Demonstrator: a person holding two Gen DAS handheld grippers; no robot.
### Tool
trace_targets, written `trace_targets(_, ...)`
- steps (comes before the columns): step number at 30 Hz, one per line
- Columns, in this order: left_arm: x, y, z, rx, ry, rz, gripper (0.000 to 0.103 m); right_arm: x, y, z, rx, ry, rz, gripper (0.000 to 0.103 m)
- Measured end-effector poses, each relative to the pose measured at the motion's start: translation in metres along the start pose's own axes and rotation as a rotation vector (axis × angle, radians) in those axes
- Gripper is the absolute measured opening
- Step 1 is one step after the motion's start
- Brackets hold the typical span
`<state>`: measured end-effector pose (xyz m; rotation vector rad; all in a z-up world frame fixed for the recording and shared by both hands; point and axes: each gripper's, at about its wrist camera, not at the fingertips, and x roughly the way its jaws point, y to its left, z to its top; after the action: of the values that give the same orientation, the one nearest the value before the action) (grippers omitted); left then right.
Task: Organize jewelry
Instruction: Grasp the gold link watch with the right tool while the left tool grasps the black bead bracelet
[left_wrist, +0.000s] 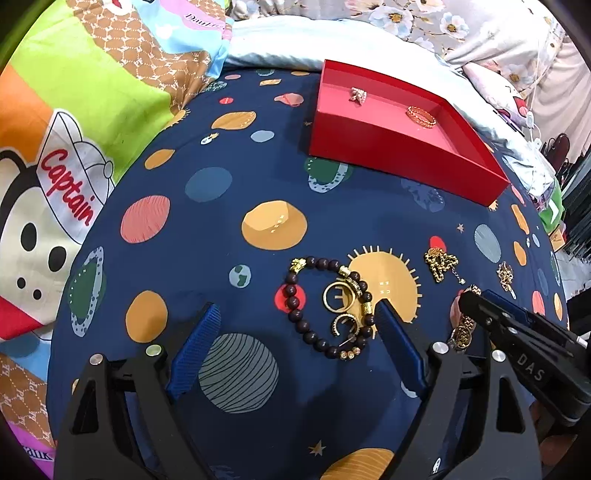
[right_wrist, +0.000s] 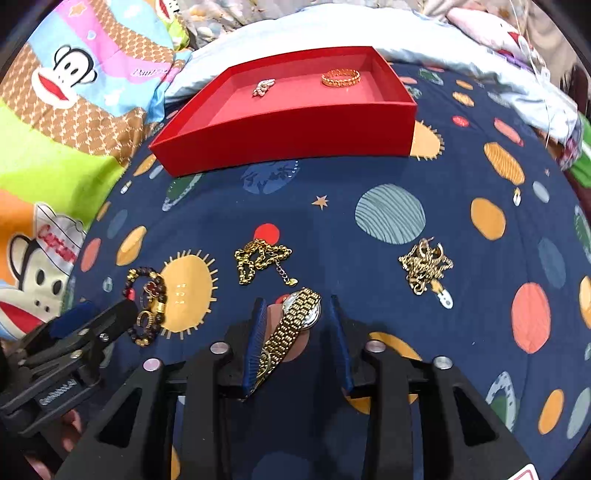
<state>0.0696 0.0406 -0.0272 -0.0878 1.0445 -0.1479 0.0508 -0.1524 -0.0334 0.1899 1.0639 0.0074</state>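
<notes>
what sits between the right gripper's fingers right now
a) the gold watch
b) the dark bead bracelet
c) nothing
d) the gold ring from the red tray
a: in the right wrist view the gold watch lies between the fingers of the right gripper, on the blue sheet.

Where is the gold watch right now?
In the right wrist view, the gold watch lies on the blue planet-print bedspread between the right tool fingers, just below the gold chain bracelet.
</notes>
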Motion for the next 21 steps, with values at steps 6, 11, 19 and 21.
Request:
trace_targets(6,0.0,0.003,-0.004,-0.006,0.006,-0.009,0.083,-0.002,-0.003,-0.002,0.0,-0.013,0.002,0.019)
trace_targets(11,0.002,0.007,-0.003,-0.027,0.011,-0.025,0.083,-0.012,-0.006,-0.002,0.007,-0.042,0.005,0.015)
trace_targets(19,0.007,0.023,0.009,-0.083,0.007,-0.041,0.075,-0.025,-0.02,-0.002,0.034,-0.068,0.016,0.012)
trace_targets(21,0.013,0.024,0.011,-0.088,0.015,-0.045,0.067,-0.028,-0.022,-0.001,0.035,-0.073,0.02,0.011)
